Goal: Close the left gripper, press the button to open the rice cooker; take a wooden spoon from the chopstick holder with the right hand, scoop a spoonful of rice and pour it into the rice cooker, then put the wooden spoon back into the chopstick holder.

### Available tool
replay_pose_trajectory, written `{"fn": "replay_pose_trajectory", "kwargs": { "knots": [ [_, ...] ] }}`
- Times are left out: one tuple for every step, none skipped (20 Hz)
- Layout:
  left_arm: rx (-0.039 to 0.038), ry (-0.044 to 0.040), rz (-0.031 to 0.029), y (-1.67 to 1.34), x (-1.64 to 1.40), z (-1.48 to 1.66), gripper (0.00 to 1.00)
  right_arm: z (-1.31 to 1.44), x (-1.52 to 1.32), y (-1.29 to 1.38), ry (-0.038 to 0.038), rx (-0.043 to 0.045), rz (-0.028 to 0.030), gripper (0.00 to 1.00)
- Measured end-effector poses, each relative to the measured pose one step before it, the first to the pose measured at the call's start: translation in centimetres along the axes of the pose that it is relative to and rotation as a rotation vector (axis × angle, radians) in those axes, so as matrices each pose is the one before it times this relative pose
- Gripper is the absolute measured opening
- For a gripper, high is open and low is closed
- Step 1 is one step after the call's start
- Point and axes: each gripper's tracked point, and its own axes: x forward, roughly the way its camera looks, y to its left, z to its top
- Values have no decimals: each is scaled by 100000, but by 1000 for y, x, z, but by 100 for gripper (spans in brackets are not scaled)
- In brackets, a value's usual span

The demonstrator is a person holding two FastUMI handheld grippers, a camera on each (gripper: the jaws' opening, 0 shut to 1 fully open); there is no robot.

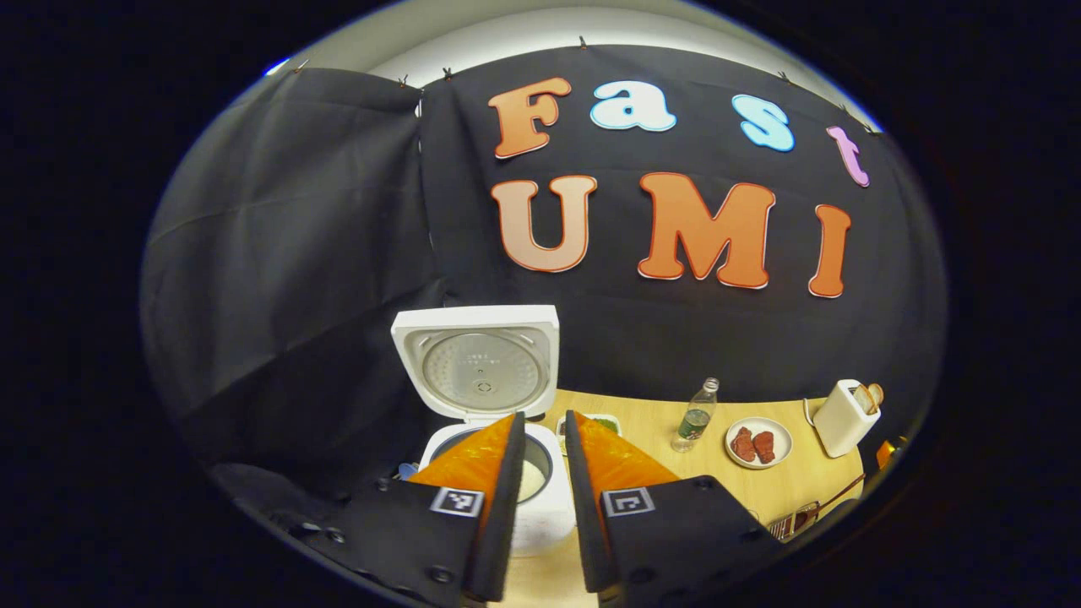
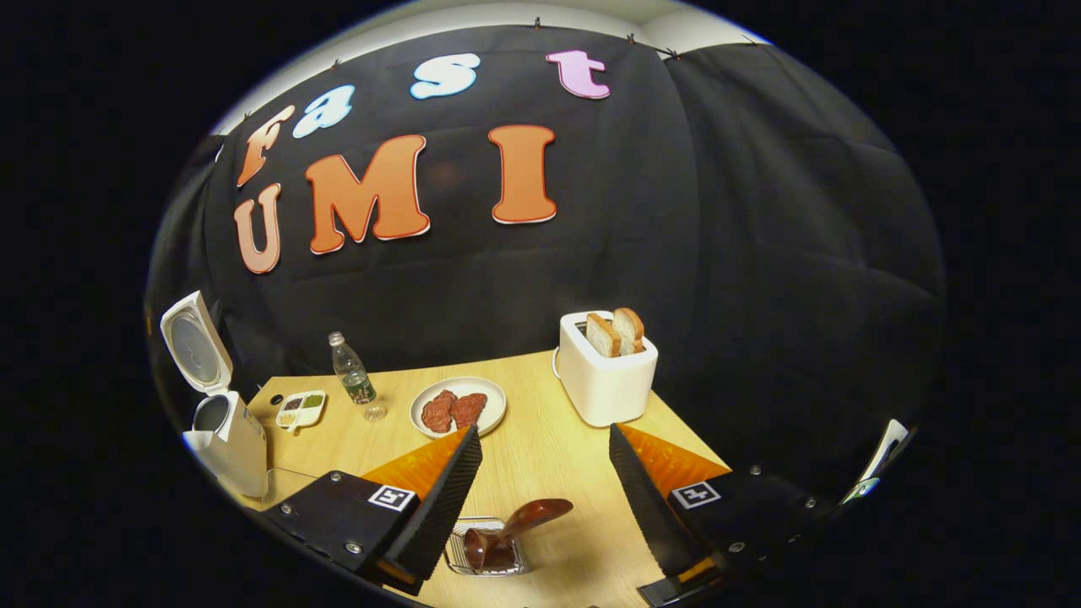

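The white rice cooker (image 1: 549, 515) stands right in front of my left gripper (image 1: 545, 418), its lid (image 1: 477, 363) swung up and the inner pot (image 1: 534, 477) showing between the fingers. Those fingers are drawn together with just a narrow slit and hold nothing. In the right gripper view the cooker (image 2: 226, 435) is at the far left, lid up. A dark wooden spoon (image 2: 515, 523) rests in a wire chopstick holder (image 2: 460, 549) on the table, just below my right gripper (image 2: 545, 431), which is open and apart from it. The holder (image 1: 794, 519) also appears low right in the left gripper view.
On the wooden table (image 2: 549, 456) stand a clear bottle (image 2: 355, 380), a plate of red meat (image 2: 459, 407), a white toaster with two bread slices (image 2: 604, 371) and a small divided dish of grains (image 2: 301, 409). Black cloth walls close in behind and at both sides.
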Motion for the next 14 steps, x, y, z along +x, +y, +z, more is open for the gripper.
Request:
{"fn": "replay_pose_trajectory", "kwargs": {
  "knots": [
    [-551, -2420, -971, -656, -492, 377, 59, -1231, 601, -216, 2850, 288, 741, 95],
    [-1, -2184, -54, -458, -585, 516, 71, -1232, 396, -190, 3516, 1801, 1468, 95],
    [729, -2394, 1110, -157, -534, 461, 79, -1143, 515, 344, 3734, 3471, 2823, 95],
    [1465, -1685, 1327, 76, -479, 216, 77, -788, 437, 346, 2790, 3249, 1892, 94],
    [1529, -1077, 1358, -88, -353, -11, 81, -659, 502, 92, 2034, 2823, 1415, 94],
    [1275, -248, 1021, -242, -446, 74, 81, -608, 573, -61, 987, 1827, 961, 93],
    [590, -215, 924, -193, -339, -29, 77, -380, 665, -296, 559, 973, 43, 93],
    [338, 40, 440, -100, -394, -147, 77, -625, 421, -102, 1511, 1044, 697, 93],
    [251, 476, 804, -90, -236, -237, 77, -544, 392, 69, 1763, 1433, 1129, 93],
    [8, 211, 665, 75, -255, -225, 77, -382, 213, 119, 857, 1310, 1475, 93],
    [-170, 343, 686, 82, -274, -69, 77, -217, 371, 48, 173, 858, 442, 92],
    [-252, 343, 374, -140, -192, -160, 81, -174, 282, -52, -250, 1363, 903, 92],
    [-243, -237, 503, 1, -253, 4, 77, -89, 405, 105, 257, 1974, 673, 89],
    [2, -80, 230, -29, -98, 89, 77, -156, 343, 109, 292, 2100, 886, 88]
  ]
}}
